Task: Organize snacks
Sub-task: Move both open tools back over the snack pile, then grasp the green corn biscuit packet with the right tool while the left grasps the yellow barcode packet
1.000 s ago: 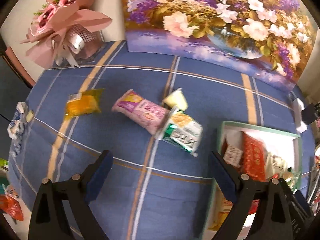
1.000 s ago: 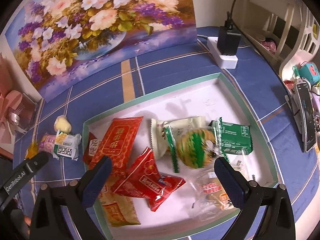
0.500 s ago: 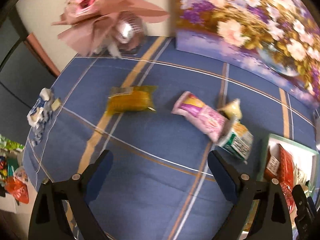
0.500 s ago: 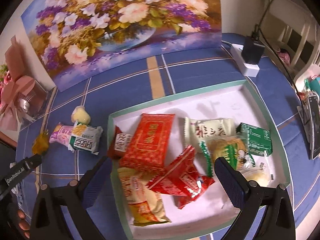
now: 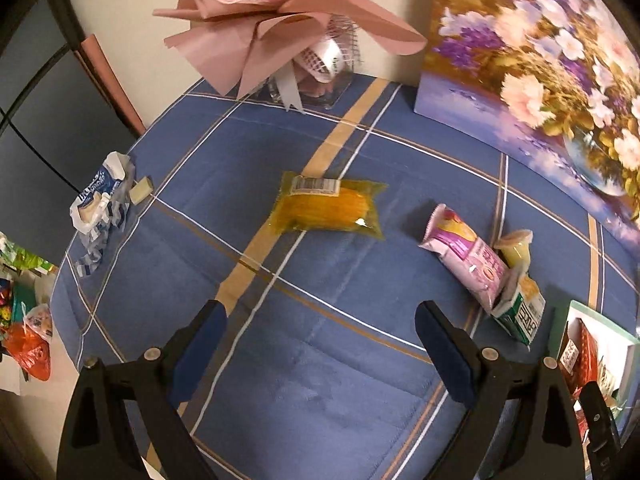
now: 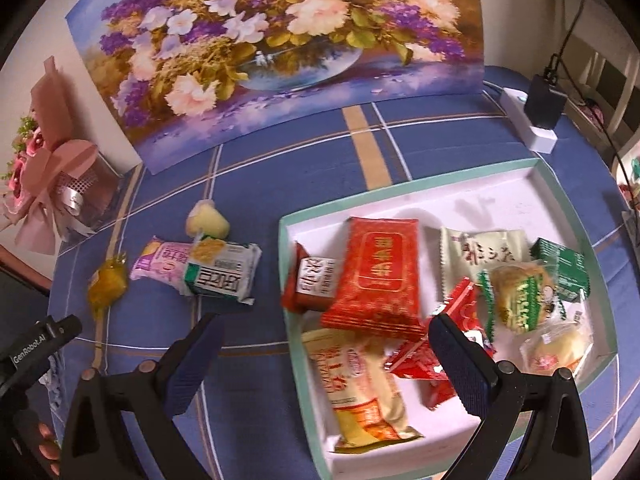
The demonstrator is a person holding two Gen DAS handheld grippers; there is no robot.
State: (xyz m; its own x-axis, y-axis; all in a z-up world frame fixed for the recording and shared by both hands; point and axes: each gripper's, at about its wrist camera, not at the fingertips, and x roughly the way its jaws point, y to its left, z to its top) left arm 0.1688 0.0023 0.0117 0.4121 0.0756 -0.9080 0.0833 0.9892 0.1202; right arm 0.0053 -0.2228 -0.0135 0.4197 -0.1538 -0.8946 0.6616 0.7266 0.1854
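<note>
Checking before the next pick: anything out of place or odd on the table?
Yes. Four snacks still lie outside the tray: a yellow packet, a pink packet overlapped by a green-and-white packet, and a jelly cup tipped beside them. A torn wrapper sits near the table's left edge.

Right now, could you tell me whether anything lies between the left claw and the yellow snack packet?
Nothing visible does: only bare blue tablecloth lies between the open left claw and the yellow snack packet.

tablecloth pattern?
The tablecloth is blue, crossed by a plaid grid of white and tan stripes. The left wrist view shows it best.
</note>
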